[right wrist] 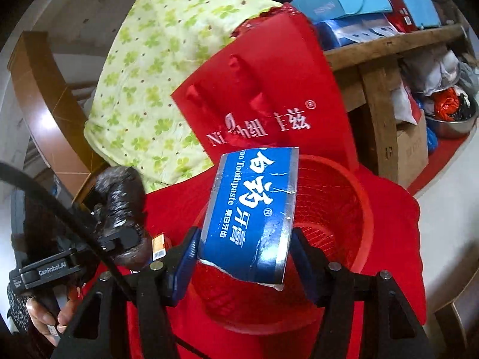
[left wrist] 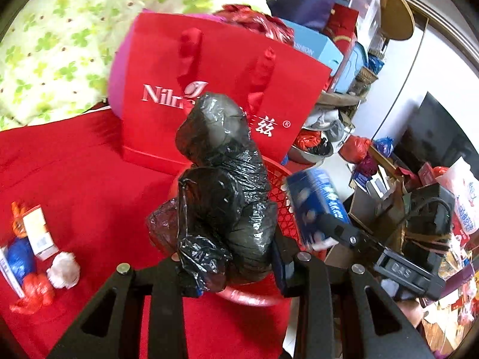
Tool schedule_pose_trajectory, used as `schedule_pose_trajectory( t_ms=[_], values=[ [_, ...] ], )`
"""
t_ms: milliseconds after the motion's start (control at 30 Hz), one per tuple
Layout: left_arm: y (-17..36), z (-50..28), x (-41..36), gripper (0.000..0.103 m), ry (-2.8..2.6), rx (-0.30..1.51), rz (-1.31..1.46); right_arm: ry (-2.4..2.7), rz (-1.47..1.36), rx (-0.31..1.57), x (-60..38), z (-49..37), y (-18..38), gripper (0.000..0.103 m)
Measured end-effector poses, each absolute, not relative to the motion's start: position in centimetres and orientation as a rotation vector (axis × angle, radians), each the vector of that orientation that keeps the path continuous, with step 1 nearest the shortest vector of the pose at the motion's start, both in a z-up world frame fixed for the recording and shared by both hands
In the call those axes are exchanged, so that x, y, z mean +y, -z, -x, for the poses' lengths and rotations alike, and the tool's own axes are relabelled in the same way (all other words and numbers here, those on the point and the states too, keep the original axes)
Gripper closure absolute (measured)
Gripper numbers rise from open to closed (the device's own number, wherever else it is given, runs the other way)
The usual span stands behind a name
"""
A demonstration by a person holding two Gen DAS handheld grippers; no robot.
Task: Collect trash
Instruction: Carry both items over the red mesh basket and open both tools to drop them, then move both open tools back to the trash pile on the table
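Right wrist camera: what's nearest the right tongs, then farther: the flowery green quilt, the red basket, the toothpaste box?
1. Toothpaste box, gripped in the right tongs.
2. Red basket, just behind the box.
3. Flowery green quilt, farthest, up at the left.

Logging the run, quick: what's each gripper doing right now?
Left gripper: closed on the black plastic bag bundle.
Right gripper: closed on the blue toothpaste box, over the red basket.

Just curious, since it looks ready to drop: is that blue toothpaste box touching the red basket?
Apart. In the right wrist view the right gripper holds the toothpaste box above the red basket, jaws clamped on its sides.
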State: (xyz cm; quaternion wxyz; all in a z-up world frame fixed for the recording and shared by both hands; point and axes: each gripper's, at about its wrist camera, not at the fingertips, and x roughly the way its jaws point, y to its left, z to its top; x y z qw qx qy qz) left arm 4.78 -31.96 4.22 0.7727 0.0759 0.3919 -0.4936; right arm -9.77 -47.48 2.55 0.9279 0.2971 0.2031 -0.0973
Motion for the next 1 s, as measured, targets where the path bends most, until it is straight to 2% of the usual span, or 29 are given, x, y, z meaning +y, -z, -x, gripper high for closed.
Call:
schedule_pose_trajectory(
  t_ms=[100, 400, 500, 600, 767, 1000],
  values=[
    [-3.4, -5.1, -33.7, 0.055, 1.059, 0.863, -0.179, 0.190, -0.657, 0.413, -48.6, 9.8, -1.9, 0.031],
    [-3.7, -5.2, -29.2, 0.051, 1.022, 0.860, -0.074, 0.178, -0.637, 0.325, -47.7, 11.8, -2.9, 0.030],
    [-3.7, -5.1, -25.2, 0.045, 0.976, 0.834, -0.033, 0.147, -0.570, 0.267, -45.2, 12.6, -4.7, 0.030],
    [-2.6, -4.7, -20.0, 0.044, 0.905, 0.822, -0.009, 0.107, -0.483, 0.196, -42.2, 13.3, -6.4, 0.030],
    [0.1, -4.2, -10.7, 0.044, 0.678, 0.801, -0.018, 0.011, -0.267, 0.080, -34.5, 13.6, -9.3, 0.021],
    [2.8, -6.1, -0.4, 0.044, 0.412, 0.797, 0.046, -0.152, -0.264, 0.219, -27.7, 8.4, -8.3, 0.020]
  ],
)
